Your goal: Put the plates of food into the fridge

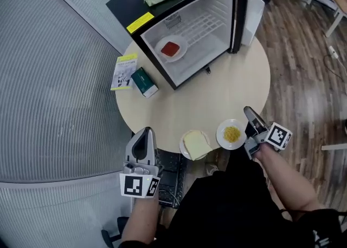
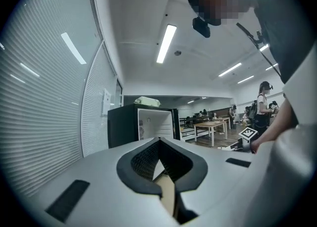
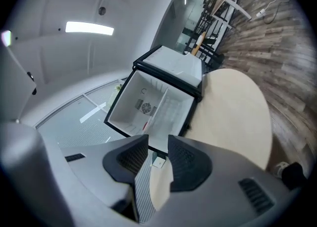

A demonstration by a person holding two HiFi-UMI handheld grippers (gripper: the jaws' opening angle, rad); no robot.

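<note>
One plate of red food (image 1: 171, 49) is sitting inside the open fridge (image 1: 214, 22), so two are left: a plate of yellow food (image 1: 231, 134) and a plate with a pale slice (image 1: 195, 145), both lying at the table's (image 1: 184, 109) near edge. The right gripper (image 1: 249, 113) is hovering just beside the yellow one with its jaws parted and empty, while the left gripper (image 1: 143, 134) is hanging off the table's edge, closed on nothing.

The round beige tabletop (image 1: 217, 90) lies bare between the mouth of the black mini fridge (image 1: 124, 3) and two white plates at the near edge, one with a pale yellow slab (image 1: 195, 145), one with yellow crumbly food (image 1: 231, 134). The fridge's door (image 1: 250, 14) stands swung wide at the right, and inside, the white wire shelf (image 1: 209, 25) is free to the right of a white plate of red food (image 1: 171, 49) near the front left. A yellow-green booklet (image 1: 124, 71) and a dark teal box (image 1: 145, 82) crowd the table just left of the mouth.
</note>
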